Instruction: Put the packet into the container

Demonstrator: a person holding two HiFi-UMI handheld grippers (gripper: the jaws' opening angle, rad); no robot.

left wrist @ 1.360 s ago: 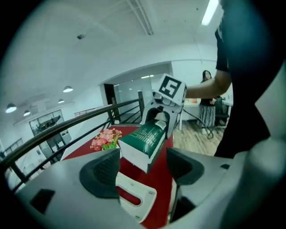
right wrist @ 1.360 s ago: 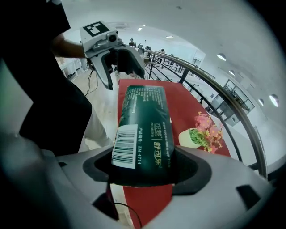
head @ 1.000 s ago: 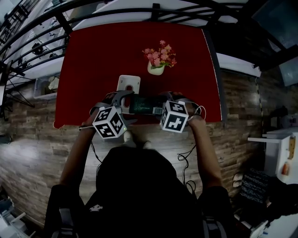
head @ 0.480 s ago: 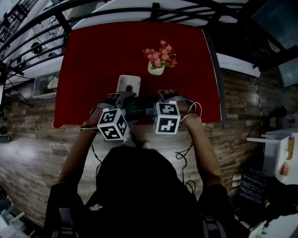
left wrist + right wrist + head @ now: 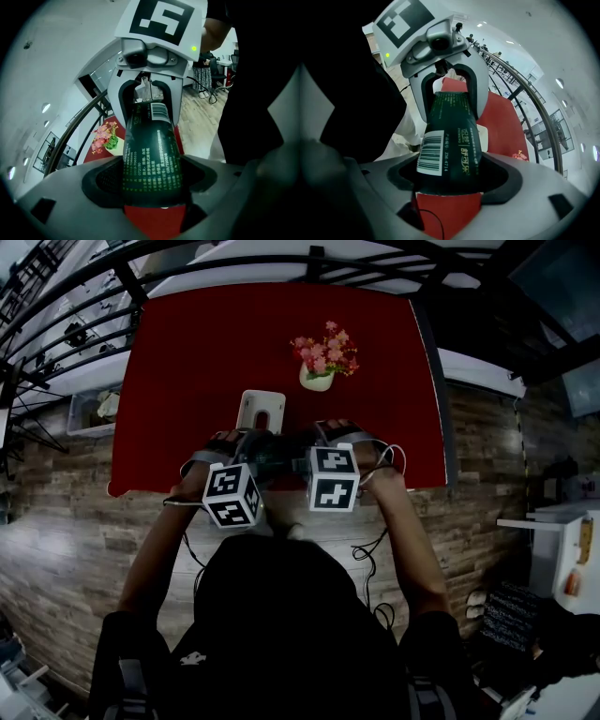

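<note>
- Found dark green packet (image 5: pixel 281 457) stretched end to end between the two grippers, over the near edge of the red table (image 5: pixel 187 362).
- Noted left gripper (image 5: pixel 152 182) pinching one end of the packet (image 5: pixel 152 150), with both pads against its sides. Caught these jaws closing in just now, with the packet between them.
- Noted right gripper (image 5: pixel 447 180) pinching the opposite end, the one with the white barcode label (image 5: pixel 429 153), jaws pressed on either side of it.
- Confirmed in each gripper view: the other gripper clamped on the far end of the packet.
- Read from the head view: left gripper (image 5: pixel 249 448) and right gripper (image 5: pixel 321 442) close together, marker cubes nearly side by side, both pointing down at the table edge.
- Located white container (image 5: pixel 261 410) on the table just beyond the packet. Marked packet as not in it.
- Logged pot of pink flowers (image 5: pixel 320 360) farther back on the table, well apart from both grippers.
- Could not tell from any view what the reddish patch inside the container is.
</note>
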